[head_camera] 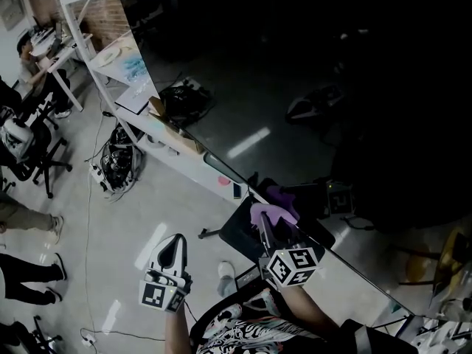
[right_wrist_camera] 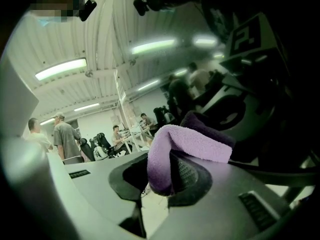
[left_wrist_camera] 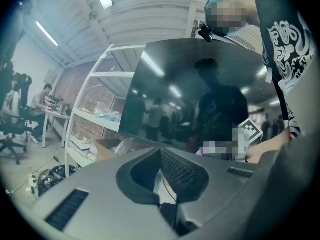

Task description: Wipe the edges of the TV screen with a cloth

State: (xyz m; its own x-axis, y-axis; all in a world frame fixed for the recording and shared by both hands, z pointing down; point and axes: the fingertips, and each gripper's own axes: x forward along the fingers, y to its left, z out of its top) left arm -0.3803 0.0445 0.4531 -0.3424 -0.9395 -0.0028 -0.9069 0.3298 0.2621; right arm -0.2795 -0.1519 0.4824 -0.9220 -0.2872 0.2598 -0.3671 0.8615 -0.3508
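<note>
Site: I saw a shared office-lab | Evidence: person at desk (left_wrist_camera: pixel 45 98), office chairs (head_camera: pixel 33 164), white shelving (left_wrist_camera: pixel 112 75), brick wall (head_camera: pixel 110 12), floor cables (head_camera: pixel 118 161).

Left of the TV screen (head_camera: pixel 310 72) the floor (head_camera: pixel 147 220) lies open, perhaps to the shelf (head_camera: pixel 133 93).

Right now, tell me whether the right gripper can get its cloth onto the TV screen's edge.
Probably yes. The right gripper, shut on the purple cloth, is right at the TV screen's lower edge, with nothing between them.
</note>
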